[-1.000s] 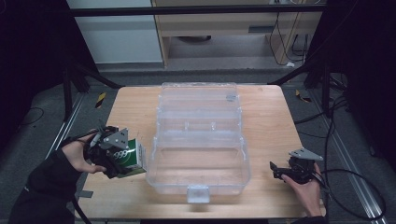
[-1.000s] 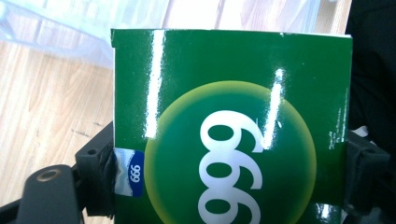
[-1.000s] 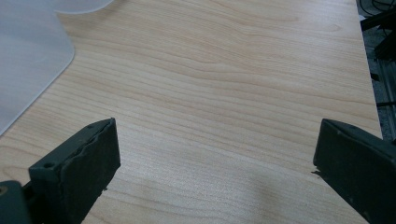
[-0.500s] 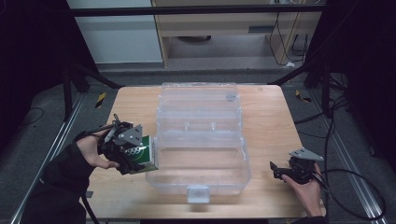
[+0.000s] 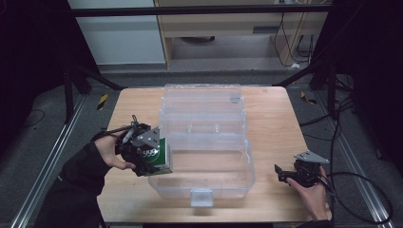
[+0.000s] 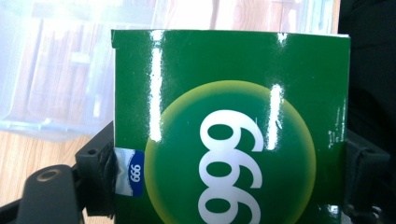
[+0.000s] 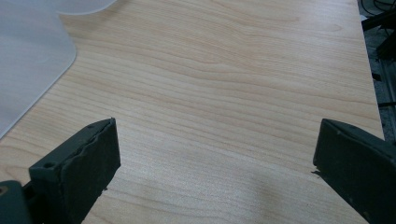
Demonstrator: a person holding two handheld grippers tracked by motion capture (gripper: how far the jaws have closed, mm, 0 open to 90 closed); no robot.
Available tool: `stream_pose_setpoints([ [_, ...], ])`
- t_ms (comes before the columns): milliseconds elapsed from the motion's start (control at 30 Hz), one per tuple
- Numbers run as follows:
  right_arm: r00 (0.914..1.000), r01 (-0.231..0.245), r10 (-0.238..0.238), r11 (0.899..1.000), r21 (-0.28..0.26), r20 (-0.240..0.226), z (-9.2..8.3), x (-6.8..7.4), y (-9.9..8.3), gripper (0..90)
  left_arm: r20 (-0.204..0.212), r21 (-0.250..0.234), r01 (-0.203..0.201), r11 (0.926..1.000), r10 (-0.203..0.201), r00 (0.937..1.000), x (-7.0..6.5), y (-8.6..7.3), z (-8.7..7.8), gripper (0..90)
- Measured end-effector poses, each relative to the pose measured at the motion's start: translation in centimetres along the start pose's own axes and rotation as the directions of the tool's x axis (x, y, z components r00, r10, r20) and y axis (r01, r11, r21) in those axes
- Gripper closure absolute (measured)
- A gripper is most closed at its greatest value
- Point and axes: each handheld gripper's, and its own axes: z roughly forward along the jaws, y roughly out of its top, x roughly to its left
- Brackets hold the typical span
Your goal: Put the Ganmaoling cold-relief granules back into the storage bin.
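A glossy green box (image 6: 231, 126) with white digits on a yellow-green disc is clamped between the two black jaws of my left gripper (image 5: 154, 159). In the high view the green box (image 5: 161, 154) hangs at the left wall of a clear plastic bin (image 5: 247, 156), which stands open in the middle of the wooden table (image 5: 280, 123). My right gripper (image 5: 283, 173) rests low over the table's front right part, right of the bin. Its jaws stand wide apart in the right gripper view, with bare wood between them (image 7: 215, 149).
The bin's clear lid (image 5: 202, 97) lies folded back toward the table's far side. A latch tab (image 5: 201, 197) sticks out at the bin's front wall. Dark frame posts and cables stand around the table on grey floor.
My left gripper has carried the green box rightward, from the table's left edge up to the bin's left wall. The right gripper has stayed put.
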Motion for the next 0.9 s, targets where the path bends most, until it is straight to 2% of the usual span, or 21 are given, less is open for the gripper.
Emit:
stream_pose_setpoints([
  [367, 1.0, 0.003, -0.003, 1.0, 0.004, -0.004, 0.0, 0.1, 0.0, 1.0, 0.018, 0.006, -0.026, 0.9996, 0.026, 0.9995, 0.1, 1.2, 1.5, 14.7],
  [900, 0.9998, 0.018, -0.018, 1.0, 0.011, -0.002, 0.2, 0.1, -0.1, 1.0, 0.041, 0.028, -0.038, 0.9989, 0.036, 0.9985, 0.2, 1.2, 3.7, 14.7],
])
